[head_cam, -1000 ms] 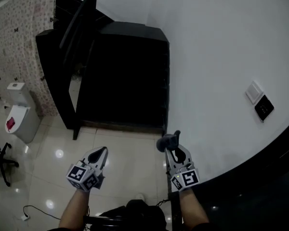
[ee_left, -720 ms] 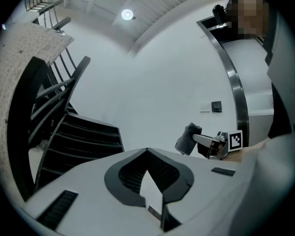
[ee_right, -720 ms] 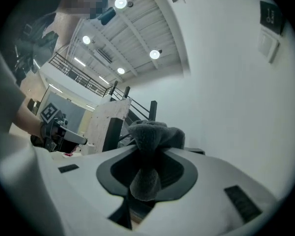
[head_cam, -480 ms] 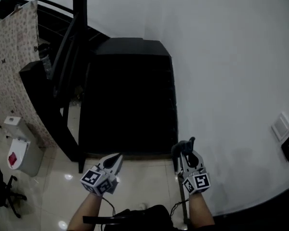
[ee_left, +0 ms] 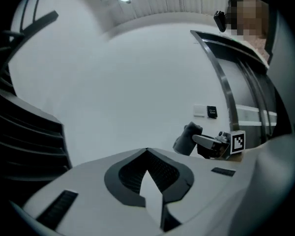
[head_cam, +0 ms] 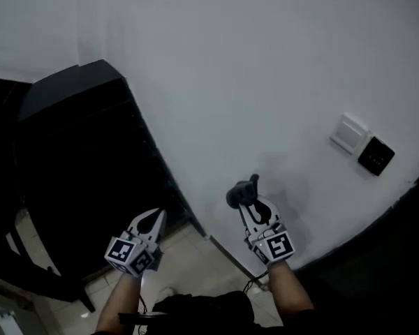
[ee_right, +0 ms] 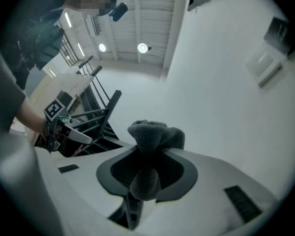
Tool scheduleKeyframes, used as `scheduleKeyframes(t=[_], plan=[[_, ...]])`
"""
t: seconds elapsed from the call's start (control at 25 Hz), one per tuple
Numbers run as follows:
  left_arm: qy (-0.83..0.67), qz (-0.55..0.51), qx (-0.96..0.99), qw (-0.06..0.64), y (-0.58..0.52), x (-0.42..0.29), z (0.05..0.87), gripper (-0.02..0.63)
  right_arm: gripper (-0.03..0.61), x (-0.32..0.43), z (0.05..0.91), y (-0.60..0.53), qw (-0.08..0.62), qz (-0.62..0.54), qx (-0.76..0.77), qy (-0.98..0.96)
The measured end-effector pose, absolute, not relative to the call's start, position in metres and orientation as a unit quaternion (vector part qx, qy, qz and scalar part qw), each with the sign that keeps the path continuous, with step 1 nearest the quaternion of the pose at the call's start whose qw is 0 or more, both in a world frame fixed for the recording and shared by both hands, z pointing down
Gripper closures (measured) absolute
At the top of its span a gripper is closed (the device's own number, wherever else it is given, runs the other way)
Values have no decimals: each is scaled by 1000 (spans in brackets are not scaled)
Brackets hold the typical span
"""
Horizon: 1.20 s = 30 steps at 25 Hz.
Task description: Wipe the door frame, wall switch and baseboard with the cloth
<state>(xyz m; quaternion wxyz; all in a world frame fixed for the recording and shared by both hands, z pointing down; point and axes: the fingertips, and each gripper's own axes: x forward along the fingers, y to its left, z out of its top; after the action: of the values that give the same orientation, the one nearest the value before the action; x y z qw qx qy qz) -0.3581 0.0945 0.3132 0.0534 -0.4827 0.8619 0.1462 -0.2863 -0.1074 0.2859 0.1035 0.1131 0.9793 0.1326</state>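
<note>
The right gripper (head_cam: pixel 251 202) is clenched on a bunched dark grey cloth (head_cam: pixel 240 192), down-left of the white square wall switch (head_cam: pixel 349 133). The left gripper (head_cam: pixel 153 218) has its jaws pressed together on nothing.

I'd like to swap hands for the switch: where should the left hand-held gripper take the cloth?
Likely the bunched tuft of the cloth beyond the tips of the right hand-held gripper, coming from its left side; the rest is clamped between its jaws. The left hand-held gripper is shut: open it first.
</note>
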Motion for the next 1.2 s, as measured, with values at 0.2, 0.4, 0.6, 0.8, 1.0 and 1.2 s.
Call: scheduleKeyframes(t=[0.2, 0.4, 0.6, 0.8, 1.0, 1.2], plan=[[777, 136, -614, 22, 0, -371, 310, 612, 494, -250, 269, -183, 58, 215, -40, 974], [677, 122, -726, 9, -78, -357, 303, 612, 494, -173, 228, -251, -43, 327, -216, 919], [624, 88, -777, 0, -119, -329, 302, 612, 494, -146, 175, -294, -133, 452, -303, 829], [604, 69, -794, 17, -148, -301, 286, 612, 494, -140, 114, -313, -221, 598, -338, 693], [590, 76, -803, 12, -157, -283, 287, 612, 494, -138, 66, -336, -253, 640, -361, 629], [599, 74, -797, -1, -157, -284, 299, 612, 494, -147, 64, -363, -284, 631, -385, 611]])
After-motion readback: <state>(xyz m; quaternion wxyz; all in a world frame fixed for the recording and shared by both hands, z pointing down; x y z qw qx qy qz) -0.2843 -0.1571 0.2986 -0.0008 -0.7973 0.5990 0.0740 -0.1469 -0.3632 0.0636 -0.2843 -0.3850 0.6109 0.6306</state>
